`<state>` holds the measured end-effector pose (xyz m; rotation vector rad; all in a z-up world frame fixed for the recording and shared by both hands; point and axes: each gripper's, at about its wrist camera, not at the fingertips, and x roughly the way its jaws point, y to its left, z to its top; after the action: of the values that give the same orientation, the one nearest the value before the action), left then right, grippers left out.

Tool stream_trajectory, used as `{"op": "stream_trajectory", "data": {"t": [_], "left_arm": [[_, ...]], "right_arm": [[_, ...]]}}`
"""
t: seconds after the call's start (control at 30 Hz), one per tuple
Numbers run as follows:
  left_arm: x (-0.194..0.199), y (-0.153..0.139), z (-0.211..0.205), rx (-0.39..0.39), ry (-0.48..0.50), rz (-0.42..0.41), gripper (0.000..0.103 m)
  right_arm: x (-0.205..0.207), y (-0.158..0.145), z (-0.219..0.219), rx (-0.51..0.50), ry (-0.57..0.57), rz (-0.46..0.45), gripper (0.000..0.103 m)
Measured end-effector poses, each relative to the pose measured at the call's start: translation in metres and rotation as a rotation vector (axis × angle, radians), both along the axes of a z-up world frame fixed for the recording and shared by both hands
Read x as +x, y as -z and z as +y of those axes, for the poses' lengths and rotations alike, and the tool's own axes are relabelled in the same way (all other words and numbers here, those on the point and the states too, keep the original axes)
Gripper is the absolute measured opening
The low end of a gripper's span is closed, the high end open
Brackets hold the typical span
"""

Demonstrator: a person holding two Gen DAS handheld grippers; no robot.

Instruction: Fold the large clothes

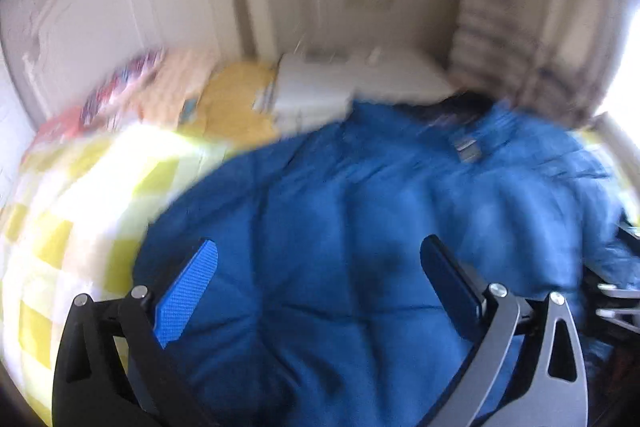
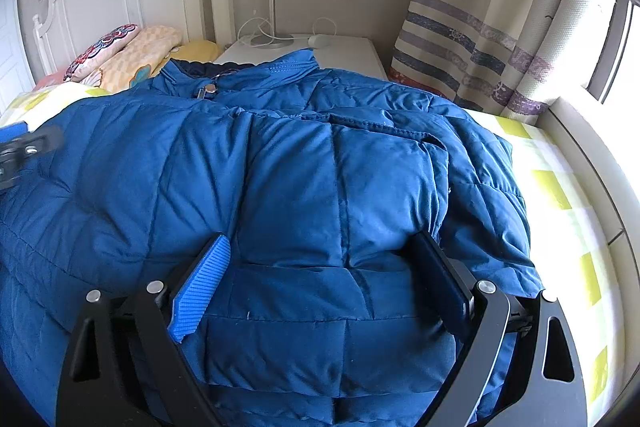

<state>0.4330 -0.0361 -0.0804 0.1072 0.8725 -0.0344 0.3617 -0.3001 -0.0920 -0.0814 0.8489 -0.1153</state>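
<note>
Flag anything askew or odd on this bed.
The blue puffer jacket lies bunched, one sleeve folded across its body. The left wrist view is motion-blurred. Both grippers are open. No damage or spills are visible.

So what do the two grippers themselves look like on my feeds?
Both match: the left gripper and right gripper each have black angular linkage arms with silver pivot bolts and triangular cut-outs. One finger carries a bright blue ribbed pad, the other a dark pad. No cables or sleeves show.
</note>
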Motion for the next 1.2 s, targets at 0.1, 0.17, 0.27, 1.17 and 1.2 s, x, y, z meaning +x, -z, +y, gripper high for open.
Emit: {"op": "stream_trajectory", "data": {"t": [0.1, 0.17, 0.27, 1.17, 1.2], "left_arm": [[0.002, 0.015, 0.008, -0.040, 0.025, -0.019, 0.101], [-0.004, 0.011, 0.006, -0.007, 0.010, -0.006, 0.101], [-0.031, -0.006, 0.006, -0.052, 0.003, -0.031, 0.100], [-0.072, 0.023, -0.015, -0.014, 0.134, -0.014, 0.101], [-0.072, 0.023, -0.015, -0.015, 0.134, -0.012, 0.101]], "right_arm": [[0.000, 0.000, 0.000, 0.002, 0.002, -0.002, 0.094], [0.000, 0.000, -0.002, 0.011, 0.020, 0.004, 0.099], [0.001, 0.001, -0.009, 0.064, 0.031, 0.013, 0.099], [0.059, -0.001, 0.022, -0.033, -0.081, 0.028, 0.099], [0.058, 0.000, 0.021, -0.029, -0.080, 0.027, 0.099]]}}
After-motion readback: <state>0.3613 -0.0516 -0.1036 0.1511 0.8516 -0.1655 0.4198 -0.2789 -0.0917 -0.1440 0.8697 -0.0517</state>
